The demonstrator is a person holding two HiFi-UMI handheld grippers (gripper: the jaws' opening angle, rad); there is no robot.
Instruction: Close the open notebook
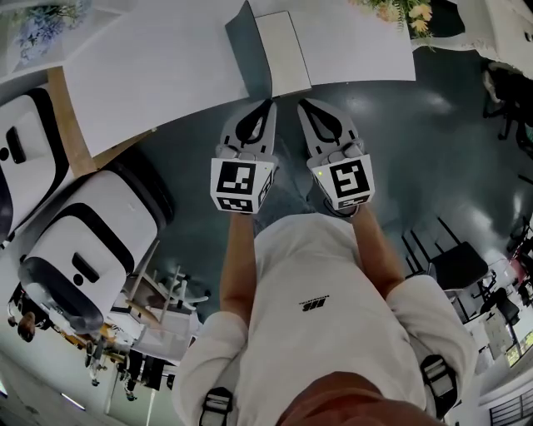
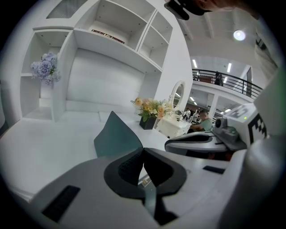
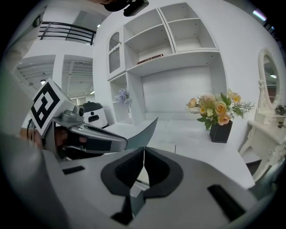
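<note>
The notebook (image 1: 283, 52) lies open on the white desk (image 1: 166, 66), white pages up, with its dark teal cover (image 1: 247, 48) standing raised on the left side. My left gripper (image 1: 268, 104) and right gripper (image 1: 303, 104) hover side by side just short of the desk's front edge, below the notebook. Both are shut with nothing between the jaws. From the left gripper view the teal cover (image 2: 117, 134) rises just beyond the closed left gripper (image 2: 143, 150). In the right gripper view the cover (image 3: 145, 129) stands behind the closed right gripper (image 3: 143, 150).
A vase of flowers (image 1: 401, 12) stands at the desk's far right, flowers (image 3: 216, 109). White shelves (image 2: 111, 31) rise behind the desk. Two white rounded machines (image 1: 92, 241) stand on the floor to the left, and black chairs (image 1: 462, 266) to the right.
</note>
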